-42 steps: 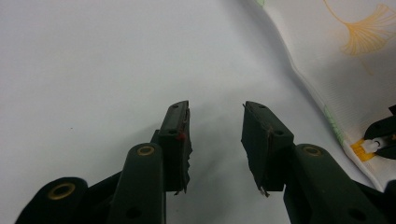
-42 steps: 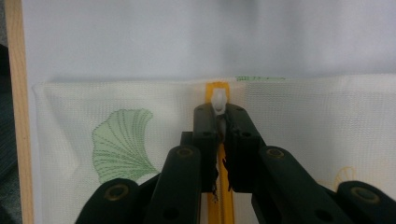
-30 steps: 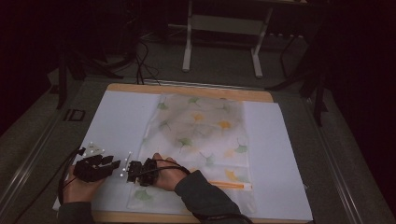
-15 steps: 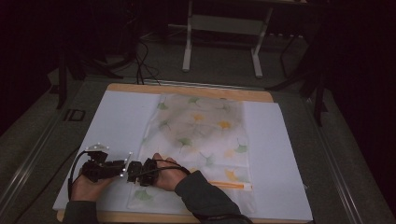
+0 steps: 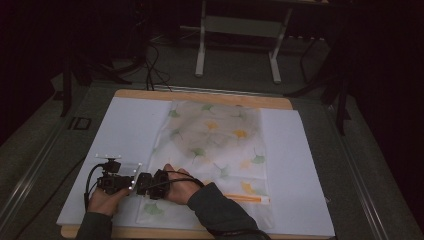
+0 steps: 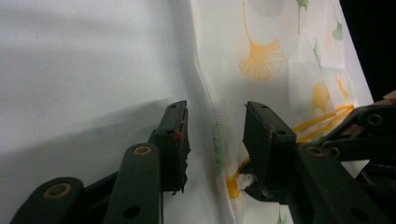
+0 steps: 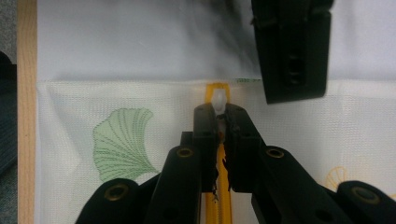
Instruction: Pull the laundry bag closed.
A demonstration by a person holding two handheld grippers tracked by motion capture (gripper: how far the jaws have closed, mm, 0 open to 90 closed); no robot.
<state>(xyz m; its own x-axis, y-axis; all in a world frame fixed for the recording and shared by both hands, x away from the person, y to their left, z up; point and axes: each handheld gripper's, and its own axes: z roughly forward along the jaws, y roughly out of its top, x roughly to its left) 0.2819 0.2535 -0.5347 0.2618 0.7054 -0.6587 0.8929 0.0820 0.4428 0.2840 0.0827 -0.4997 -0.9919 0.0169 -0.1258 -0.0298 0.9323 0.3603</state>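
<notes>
Both hands are seen at abt 7 o'clock of the high view, forearms entering from the bottom edge. The left gripper [image 5: 116,181] is held level, pointed toward 3 o'clock; the right gripper [image 5: 156,183] is pointed back toward 9 o'clock, so the two are met nose to nose, just beside each other.

Left gripper [image 6: 215,140]: fingers [image 6: 175,140] are released, set apart, w/ the pouch edge and white zipper pull [image 6: 243,179] in the gap, not pressed. Right gripper [image 7: 219,123]: fingers [image 7: 205,140] are clenched on the white zipper pull [image 7: 219,99], at the end of the yellow zipper [image 7: 217,88].

The mesh pouch [image 5: 215,150] is laid flat, centre of the tabletop, white semi-sheer w/ green and yellow ginkgo leaves; the zipper runs along its 6 o'clock edge. It is rested on a pale blue-white sheet [image 5: 130,125] over a wooden tabletop [image 5: 200,96].

In the right gripper view, a left finger [image 7: 292,51] is seen at 1 o'clock, close above the pull. Metal frame legs [image 5: 200,55] are stood on the floor at 12 o'clock, well apart.
</notes>
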